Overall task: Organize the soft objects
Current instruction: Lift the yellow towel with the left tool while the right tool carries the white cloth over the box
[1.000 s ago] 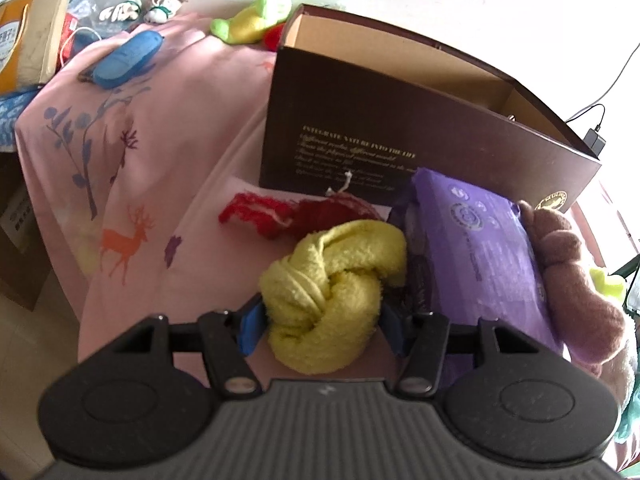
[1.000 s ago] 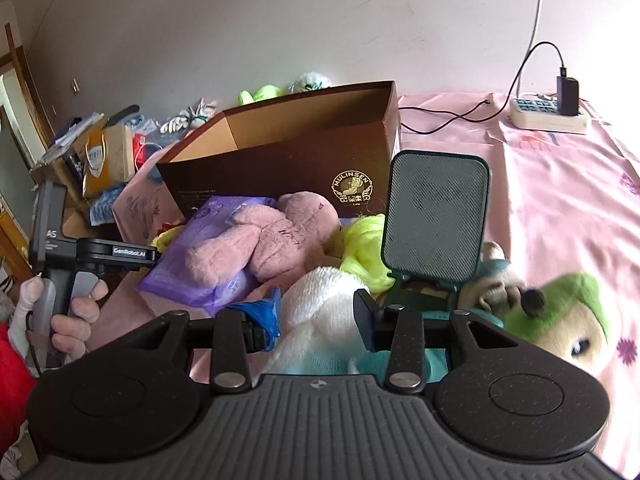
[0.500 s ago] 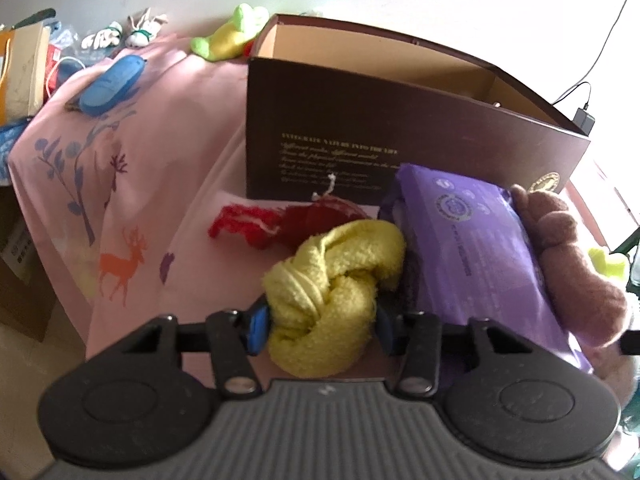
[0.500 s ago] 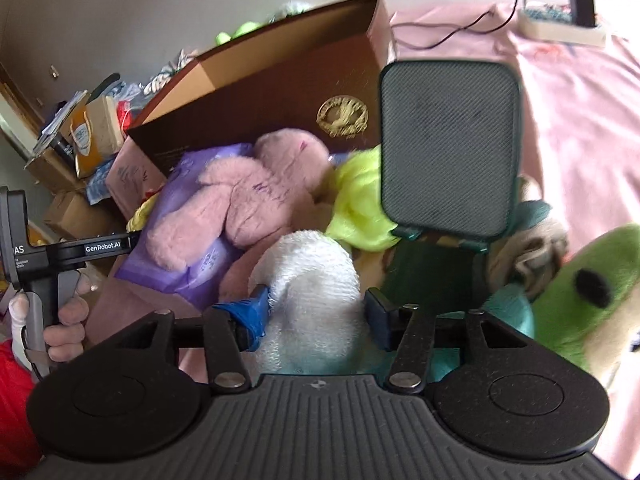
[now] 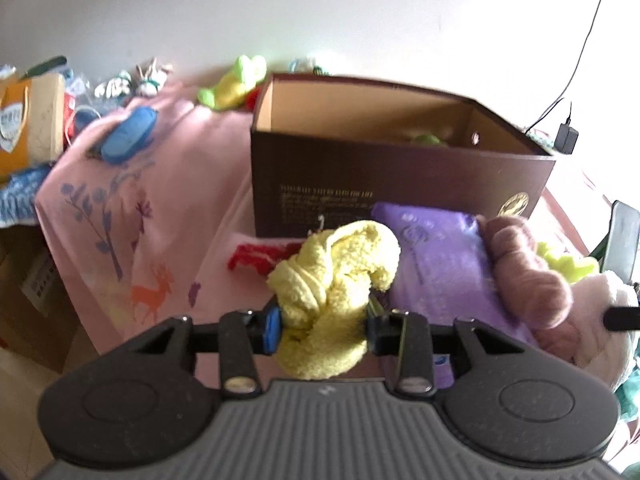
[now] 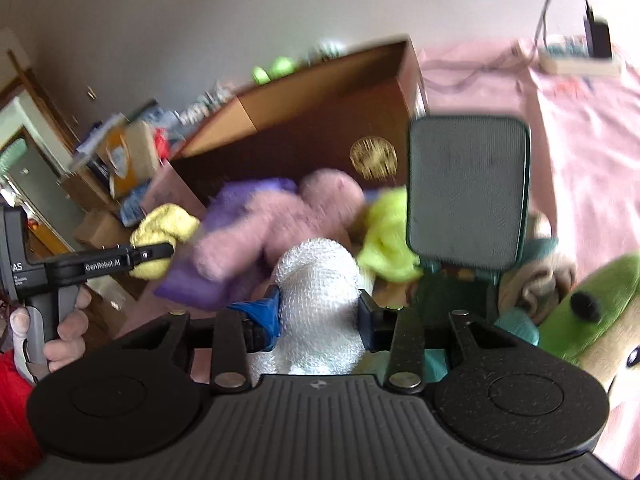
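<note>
Both grippers, left (image 5: 323,316) clenched on the knotted yellow terry towel (image 5: 334,280) and right (image 6: 318,314) on the white knitted roll (image 6: 318,300), had lifted toward the open brown cardboard box (image 5: 400,168), nearly ready to drop them in.

Package (image 5: 436,256) lies before the box (image 5: 384,184), beside the towel (image 5: 336,280).

- Tabletop (image 5: 168,184) under pink printed cloth.
- Brown open box (image 5: 400,176) upright on it.
- Purple pack (image 5: 436,256), red fabric (image 5: 256,254), pink plush (image 5: 524,272) just beside box front.
- Blue slipper (image 5: 128,138), green plush (image 5: 236,84) further back.
- Power strip (image 6: 576,62) at far edge.
</note>
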Motion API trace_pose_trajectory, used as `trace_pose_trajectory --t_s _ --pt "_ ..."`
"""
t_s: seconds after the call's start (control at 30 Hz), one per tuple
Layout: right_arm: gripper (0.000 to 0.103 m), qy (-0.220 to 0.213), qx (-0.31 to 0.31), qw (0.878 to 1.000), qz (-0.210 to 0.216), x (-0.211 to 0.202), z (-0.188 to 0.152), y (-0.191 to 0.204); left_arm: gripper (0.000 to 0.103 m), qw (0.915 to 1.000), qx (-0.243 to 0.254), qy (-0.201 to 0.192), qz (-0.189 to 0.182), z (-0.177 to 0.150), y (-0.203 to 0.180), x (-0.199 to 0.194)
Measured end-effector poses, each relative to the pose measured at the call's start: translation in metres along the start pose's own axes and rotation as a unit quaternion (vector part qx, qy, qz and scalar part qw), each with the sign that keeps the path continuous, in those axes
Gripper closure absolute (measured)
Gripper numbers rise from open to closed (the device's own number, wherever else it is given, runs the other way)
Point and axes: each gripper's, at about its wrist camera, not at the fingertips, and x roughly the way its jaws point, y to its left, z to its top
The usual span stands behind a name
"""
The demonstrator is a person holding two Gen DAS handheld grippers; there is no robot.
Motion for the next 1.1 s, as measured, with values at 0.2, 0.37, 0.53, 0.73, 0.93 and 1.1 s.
trace_pose_trajectory --t_s 0.2,0.37,0.53,0.73,0.93,1.1 --pt "0.081 -0.042 -0.026 0.999 -0.009 -0.004 0.004 0.003 0.066 0.9997 -0.002 -0.024 0.0 0.008 -0.005 -0.023" --pt "0.082 -0.11 -0.027 0.994 0.011 -0.028 0.009 0.004 0.066 0.999 -0.007 -0.044 -0.008 0.014 -0.01 -0.039" --pt "0.082 -0.153 -0.018 0.986 0.057 -0.044 0.022 0.002 0.066 0.9978 -0.001 -0.063 -0.023 0.028 -0.022 -0.05" --pt "0.082 -0.175 -0.037 0.981 0.072 -0.043 0.057 0.011 0.066 0.9961 0.014 -0.083 -0.026 0.057 -0.032 -0.048" --pt "0.082 -0.182 -0.033 0.98 0.08 -0.029 0.108 0.022 0.065 0.9949 0.018 -0.096 -0.025 0.098 -0.034 -0.032" --pt "0.082 -0.181 -0.049 0.981 0.049 -0.005 0.144 0.031 0.065 0.9952 0.018 -0.095 -0.018 0.135 -0.036 -0.009"
